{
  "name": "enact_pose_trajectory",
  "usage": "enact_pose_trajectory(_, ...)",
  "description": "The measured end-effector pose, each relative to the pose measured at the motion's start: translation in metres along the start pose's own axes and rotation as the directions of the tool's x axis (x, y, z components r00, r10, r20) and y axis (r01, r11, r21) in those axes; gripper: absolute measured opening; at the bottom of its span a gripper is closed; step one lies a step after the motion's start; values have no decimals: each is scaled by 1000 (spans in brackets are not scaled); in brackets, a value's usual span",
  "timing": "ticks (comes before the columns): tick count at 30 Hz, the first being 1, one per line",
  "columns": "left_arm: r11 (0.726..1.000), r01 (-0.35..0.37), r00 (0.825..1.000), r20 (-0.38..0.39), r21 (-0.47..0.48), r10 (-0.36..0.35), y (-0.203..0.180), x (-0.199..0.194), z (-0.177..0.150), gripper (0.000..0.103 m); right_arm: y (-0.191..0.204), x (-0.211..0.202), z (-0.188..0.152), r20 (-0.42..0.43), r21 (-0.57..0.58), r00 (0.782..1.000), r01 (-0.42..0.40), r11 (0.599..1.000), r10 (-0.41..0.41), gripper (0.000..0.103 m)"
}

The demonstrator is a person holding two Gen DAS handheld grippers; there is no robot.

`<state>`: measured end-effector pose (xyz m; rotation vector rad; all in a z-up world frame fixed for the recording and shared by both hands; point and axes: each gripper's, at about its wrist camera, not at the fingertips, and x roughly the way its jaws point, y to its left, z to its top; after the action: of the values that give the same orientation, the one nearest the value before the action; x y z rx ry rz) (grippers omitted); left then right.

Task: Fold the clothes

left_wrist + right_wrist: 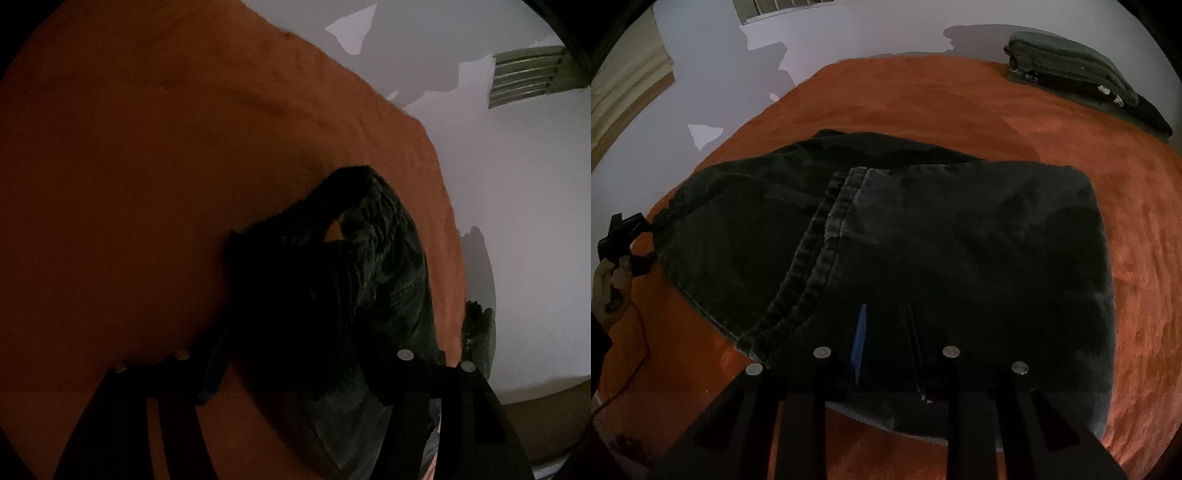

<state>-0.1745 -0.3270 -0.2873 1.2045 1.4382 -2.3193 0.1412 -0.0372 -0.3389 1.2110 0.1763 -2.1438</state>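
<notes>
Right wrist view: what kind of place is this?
Probably a bedroom at home. An orange blanket covers a wide soft surface, likely a bed, set against a plain white wall. Dark trousers lie spread on it, and a folded garment pile sits at the far corner.

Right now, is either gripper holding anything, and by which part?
The right gripper pinches the near edge of the dark trousers. The left gripper is open around their far end, gripping nothing.

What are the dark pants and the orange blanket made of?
The dark pants look like denim: matte, faded grey-green, with a thick double-stitched seam and a puckered hem. The orange blanket looks like soft fleece or plush, since its surface shows fuzzy, brushed patches. The dim light leaves both uncertain.
</notes>
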Motion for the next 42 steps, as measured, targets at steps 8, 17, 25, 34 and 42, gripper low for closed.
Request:
enact_pose_trajectory(8,1000,14,998,56,-28,-12,-8,12,9,66,11,14,3,-26,15,999,-23,1000,23,22)
enact_pose_trajectory(17,990,61,989,141,-131,-43,-14,16,13,50,16,19,5,-38,4,998,-41,999,41,22)
enact_pose_trajectory(25,971,-48,954,299,233,-25,-124,-30,-25,38,-2,-12,13,31,10,999,-8,1000,8,22)
enact_pose_trajectory(34,608,25,928,208,794,-309,-319,-76,-220,38,-46,-77,24,164,110,983,61,992,-78,22)
enact_pose_trajectory(42,291,220,975,-197,931,-106,-402,-3,-447,47,-113,-135,-13,171,238,948,224,945,-268,22)
